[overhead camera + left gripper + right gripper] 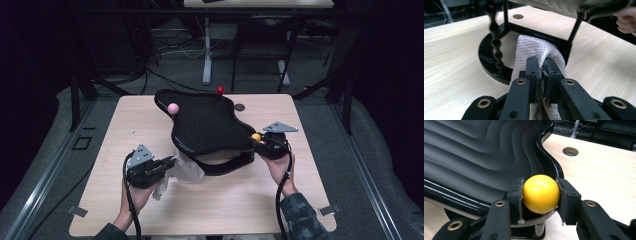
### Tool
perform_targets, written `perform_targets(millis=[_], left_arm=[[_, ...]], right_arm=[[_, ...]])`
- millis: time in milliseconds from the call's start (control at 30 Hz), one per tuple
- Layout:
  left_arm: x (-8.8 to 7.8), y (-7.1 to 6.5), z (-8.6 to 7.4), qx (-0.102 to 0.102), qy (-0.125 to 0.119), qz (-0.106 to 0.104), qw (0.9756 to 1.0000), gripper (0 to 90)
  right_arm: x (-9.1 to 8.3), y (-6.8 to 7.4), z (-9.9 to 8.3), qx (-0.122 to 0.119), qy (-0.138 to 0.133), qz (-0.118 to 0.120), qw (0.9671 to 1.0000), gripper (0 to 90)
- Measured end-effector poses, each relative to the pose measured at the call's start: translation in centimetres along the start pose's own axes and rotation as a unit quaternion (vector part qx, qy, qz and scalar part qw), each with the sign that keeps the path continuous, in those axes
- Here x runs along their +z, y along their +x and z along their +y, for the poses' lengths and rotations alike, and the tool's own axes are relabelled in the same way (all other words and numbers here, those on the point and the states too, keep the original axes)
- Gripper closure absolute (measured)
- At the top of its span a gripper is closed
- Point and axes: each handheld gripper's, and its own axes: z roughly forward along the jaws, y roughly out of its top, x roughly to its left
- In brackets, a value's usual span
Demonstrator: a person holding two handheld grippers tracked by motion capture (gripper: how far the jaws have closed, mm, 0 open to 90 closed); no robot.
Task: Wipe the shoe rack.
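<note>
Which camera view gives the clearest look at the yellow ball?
The right gripper view: the yellow ball sits large and sharp, clamped between the right hand-held gripper jaws. The high view shows it as a small yellow dot at the black tray's edge.

**Camera positions: three views of one table**

High view: fixed above the person's side, facing forward and down; takes in the whole wooden table (pixel 225 200), both grippers and the floor beyond.

Left gripper view: rides the left gripper (pixel 541 65), looking along its jaws, very close to a white cloth (pixel 534 47) and the black ridged tray's base (pixel 489 67).

Right gripper view: rides the right gripper (pixel 540 195), close on a yellow ball (pixel 541 193).

Shared: the black ridged tray (pixel 210 122) and tabletop appear in all three.
</note>
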Motion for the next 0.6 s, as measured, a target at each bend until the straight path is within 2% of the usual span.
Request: perform_targets(millis=[167, 500, 600], left_arm=[[0.0, 0.29, -0.19, 0.0, 0.005, 0.005, 1.0, 83.3], [-0.39, 0.7, -0.25, -0.01, -0.005, 0.02, 0.9997, 82.3], [-0.22, 0.94, -0.27, -0.005, -0.003, 0.021, 0.9998, 82.7]], right_arm=[[-0.06, -0.44, -0.05, -0.003, 0.0, 0.009, 1.0, 59.8], [-0.09, -0.28, -0.07, -0.005, 0.001, 0.004, 1.0, 59.9], [-0.06, -0.3, -0.14, -0.006, -0.003, 0.005, 1.0, 59.8]])
